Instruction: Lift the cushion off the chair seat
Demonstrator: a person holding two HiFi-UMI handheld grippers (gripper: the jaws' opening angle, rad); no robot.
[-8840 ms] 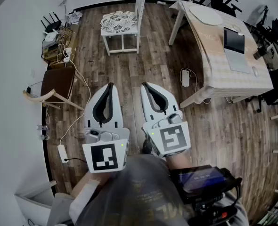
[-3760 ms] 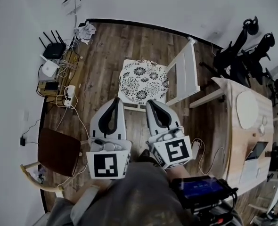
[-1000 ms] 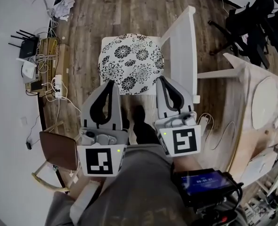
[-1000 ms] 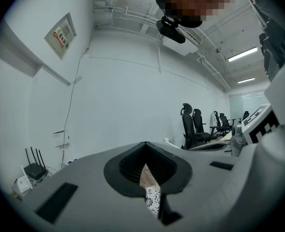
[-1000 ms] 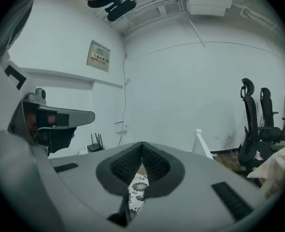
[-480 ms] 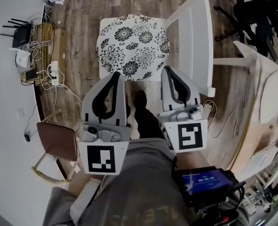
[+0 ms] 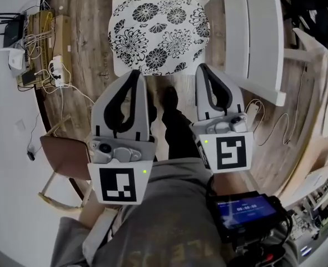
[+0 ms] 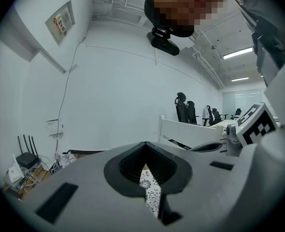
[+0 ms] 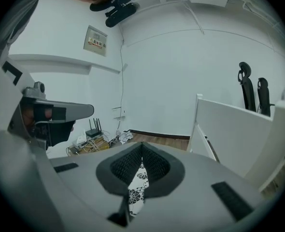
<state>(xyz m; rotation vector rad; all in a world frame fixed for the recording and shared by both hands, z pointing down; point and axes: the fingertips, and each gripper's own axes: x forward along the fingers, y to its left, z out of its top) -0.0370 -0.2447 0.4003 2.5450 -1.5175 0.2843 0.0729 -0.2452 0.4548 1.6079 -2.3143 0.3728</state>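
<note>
Black-and-white flowered fabric covers the cushion (image 7: 158,29), which lies flat on the seat of the white chair (image 7: 253,38), untouched and filling nearly the whole seat. Just short of its near edge are the left gripper (image 7: 135,75) and the right gripper (image 7: 204,68), side by side. Each has its jaws pressed together at the tips with nothing between them. Through the loop of each pair of jaws a strip of the flowered cover shows ahead.

The step in hand looks like the approach before a grasp. To do it well, both grippers should probably spread their jaws before reaching the cushion. Each should then slip one jaw under the front edge near its own corner, and both should pinch and raise evenly so the soft pad does not fold or slide.

Counted: one cushion, one white chair, two grippers, and one brown chair (image 7: 66,154) standing apart on the wooden floor (image 7: 92,15).
</note>
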